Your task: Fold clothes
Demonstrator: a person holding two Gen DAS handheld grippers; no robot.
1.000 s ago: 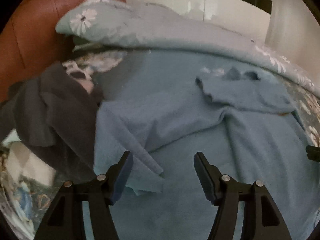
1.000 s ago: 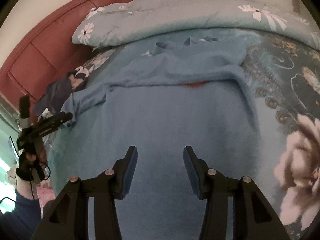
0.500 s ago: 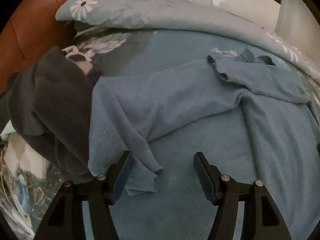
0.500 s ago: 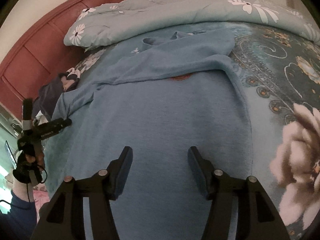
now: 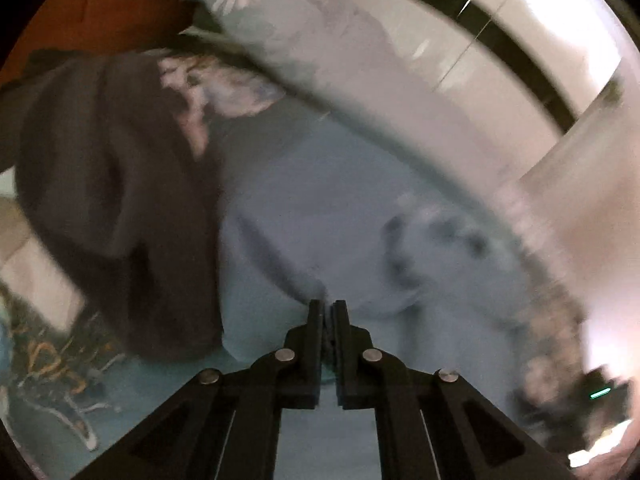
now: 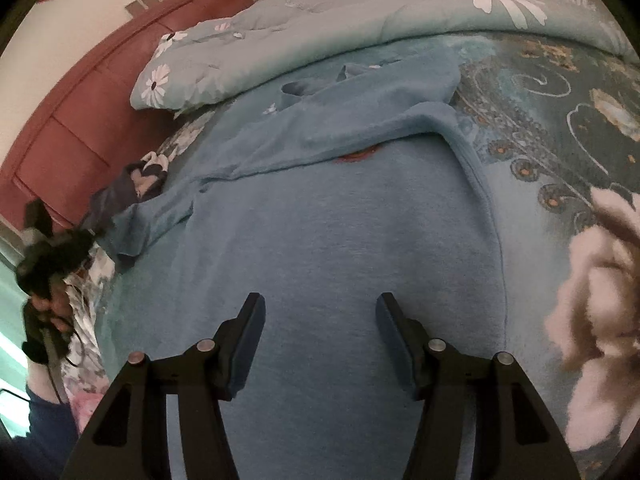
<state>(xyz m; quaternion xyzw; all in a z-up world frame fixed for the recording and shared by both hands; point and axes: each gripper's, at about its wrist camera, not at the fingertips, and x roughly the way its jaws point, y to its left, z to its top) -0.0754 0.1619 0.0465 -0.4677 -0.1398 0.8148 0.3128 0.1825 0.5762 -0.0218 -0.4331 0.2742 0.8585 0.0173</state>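
While the left gripper (image 5: 328, 308) is clamped tight on a fold of the blue sweater (image 6: 340, 248), the right gripper (image 6: 320, 316) hangs released over the sweater's body, jaws wide apart. Sweater lies spread on the patterned bedspread (image 6: 560, 112), sleeve running out left of the right gripper. Left of the left gripper, touching the sweater edge: a dark garment (image 5: 112, 184). Beyond both grippers, a floral quilt (image 6: 360, 28). Left view blurred.

Floral duvet (image 6: 320, 36) bunched along red headboard (image 6: 80, 120), patterned teal bedspread (image 6: 560, 120) with pink flower
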